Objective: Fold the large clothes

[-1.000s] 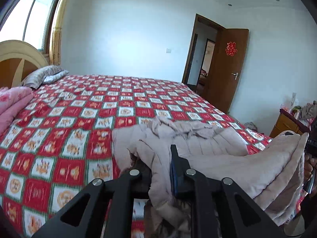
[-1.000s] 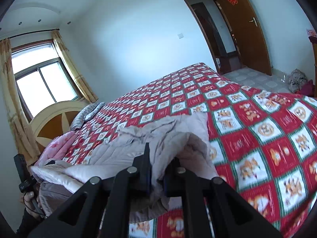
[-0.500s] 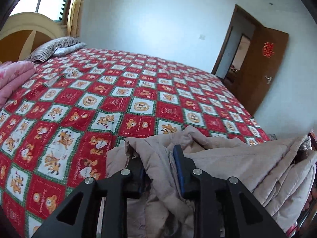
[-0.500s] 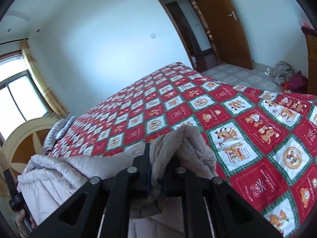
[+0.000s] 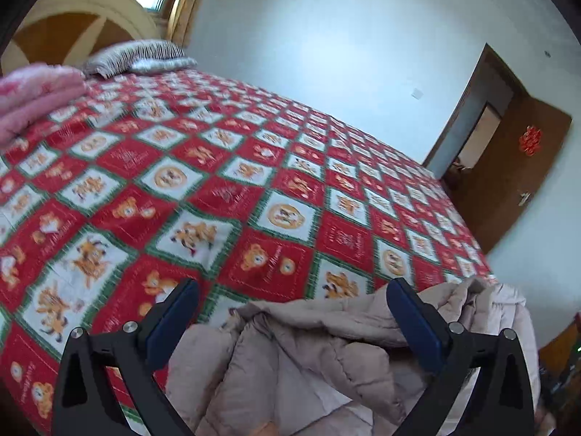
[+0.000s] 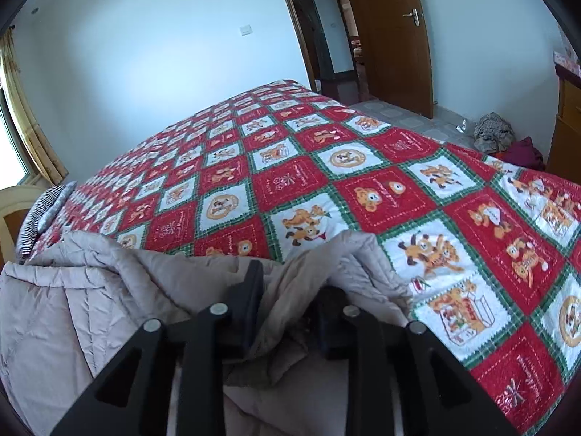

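The beige quilted coat (image 5: pixel 326 367) lies bunched on the near edge of the bed, on the red, white and green patchwork bedspread (image 5: pixel 276 196) printed with bears and tigers. In the left wrist view, the left gripper (image 5: pixel 288 296) has its 2 blue-padded fingers (image 5: pixel 174 316) spread wide apart, one on each side of the coat's crumpled upper fold; the fabric sits loose between and below them, and neither pad presses on it. In the right wrist view, the right gripper (image 6: pixel 290 283) has its 2 black fingers (image 6: pixel 250 290) drawn near each other with a ridge of the coat (image 6: pixel 152 290) standing up between them; the fabric fills the gap, so the grip looks clamped on that fold, though the right-hand fingertip is partly buried under cloth. From this side the coat spreads to the left and toward the camera in broad quilted panels, its far edge resting on the bedspread (image 6: pixel 326 167). At the head of the bed lie a striped grey pillow (image 5: pixel 134 56) and, just beside it, a folded pink blanket (image 5: pixel 36 91), both well apart from the coat, in front of a curved wooden headboard (image 5: pixel 72 25). Beyond the bed, a brown wooden door (image 6: pixel 392 36) carrying a red paper ornament stands open, and a small heap of clothes (image 6: pixel 504 141) lies on the tiled floor near a wooden cabinet (image 6: pixel 566 127).
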A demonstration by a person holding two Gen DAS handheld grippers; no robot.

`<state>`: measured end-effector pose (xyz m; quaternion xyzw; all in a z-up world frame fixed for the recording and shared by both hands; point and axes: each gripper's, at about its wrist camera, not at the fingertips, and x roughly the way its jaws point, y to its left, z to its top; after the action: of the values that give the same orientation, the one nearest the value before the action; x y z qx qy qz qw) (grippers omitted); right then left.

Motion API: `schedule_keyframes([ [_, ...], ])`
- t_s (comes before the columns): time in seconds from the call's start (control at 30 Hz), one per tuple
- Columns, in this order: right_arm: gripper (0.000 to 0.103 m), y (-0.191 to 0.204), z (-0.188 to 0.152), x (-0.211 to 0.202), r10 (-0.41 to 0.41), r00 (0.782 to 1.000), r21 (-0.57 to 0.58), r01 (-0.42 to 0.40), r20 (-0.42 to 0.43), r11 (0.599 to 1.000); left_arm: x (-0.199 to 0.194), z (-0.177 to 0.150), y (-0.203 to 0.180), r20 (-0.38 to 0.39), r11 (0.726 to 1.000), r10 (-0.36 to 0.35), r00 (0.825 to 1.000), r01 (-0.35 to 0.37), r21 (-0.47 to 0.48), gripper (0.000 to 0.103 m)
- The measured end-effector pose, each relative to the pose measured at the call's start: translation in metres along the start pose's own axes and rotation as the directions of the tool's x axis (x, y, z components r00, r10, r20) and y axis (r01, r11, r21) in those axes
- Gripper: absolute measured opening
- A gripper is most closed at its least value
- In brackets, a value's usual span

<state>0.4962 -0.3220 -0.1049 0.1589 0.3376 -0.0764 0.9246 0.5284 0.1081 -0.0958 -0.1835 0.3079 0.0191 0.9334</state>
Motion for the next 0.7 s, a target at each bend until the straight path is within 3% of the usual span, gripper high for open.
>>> schedule_keyframes([
  [0.13, 0.031, 0.007, 0.008, 0.013, -0.041, 0.999, 0.013, 0.041, 0.004, 0.999, -0.015, -0.004, -0.026, 0.120, 0.989, 0.091, 0.989, -0.104, 0.105, 0.102],
  [0.27, 0.041, 0.009, 0.013, 0.015, -0.035, 0.999, 0.072, 0.034, 0.011, 0.997, -0.042, -0.010, -0.055, 0.242, 0.965, 0.157, 0.957, -0.201, 0.170, 0.102],
  [0.3, 0.052, 0.012, 0.013, 0.008, -0.023, 0.999, 0.080, 0.020, 0.033, 0.997, -0.047, -0.012, -0.061, 0.265, 0.963, 0.148, 0.953, -0.200, 0.179, 0.102],
  [0.33, 0.068, 0.016, 0.012, 0.000, 0.002, 0.998, 0.079, -0.006, 0.061, 0.997, -0.055, -0.018, -0.072, 0.294, 0.954, 0.156, 0.943, -0.221, 0.205, 0.102],
  [0.37, 0.075, 0.020, 0.012, -0.006, 0.027, 0.996, 0.074, -0.033, 0.088, 0.997, -0.059, -0.021, -0.080, 0.323, 0.945, 0.168, 0.931, -0.246, 0.217, 0.102],
  [0.43, 0.099, 0.029, 0.011, -0.023, 0.063, 0.986, 0.059, -0.073, 0.154, 0.996, -0.060, -0.027, -0.093, 0.350, 0.939, 0.141, 0.926, -0.237, 0.249, 0.102],
  [0.5, 0.100, 0.040, 0.009, -0.040, 0.059, 0.974, 0.029, -0.066, 0.217, 0.997, -0.049, -0.032, -0.105, 0.343, 0.911, 0.177, 0.923, -0.285, 0.297, 0.102],
  [0.53, 0.100, 0.048, 0.007, -0.046, 0.064, 0.971, 0.003, -0.067, 0.231, 0.998, -0.037, -0.036, -0.111, 0.344, 0.885, 0.219, 0.913, -0.335, 0.324, 0.102],
  [0.63, 0.101, 0.077, -0.016, -0.059, 0.119, 0.963, -0.103, -0.096, 0.242, 0.990, -0.004, -0.042, -0.114, 0.317, 0.842, 0.292, 0.902, -0.400, 0.363, 0.102],
  [0.7, 0.102, 0.102, -0.031, -0.054, 0.161, 0.965, -0.219, -0.114, 0.209, 0.969, 0.015, -0.043, -0.110, 0.282, 0.830, 0.344, 0.895, -0.431, 0.354, 0.102],
])
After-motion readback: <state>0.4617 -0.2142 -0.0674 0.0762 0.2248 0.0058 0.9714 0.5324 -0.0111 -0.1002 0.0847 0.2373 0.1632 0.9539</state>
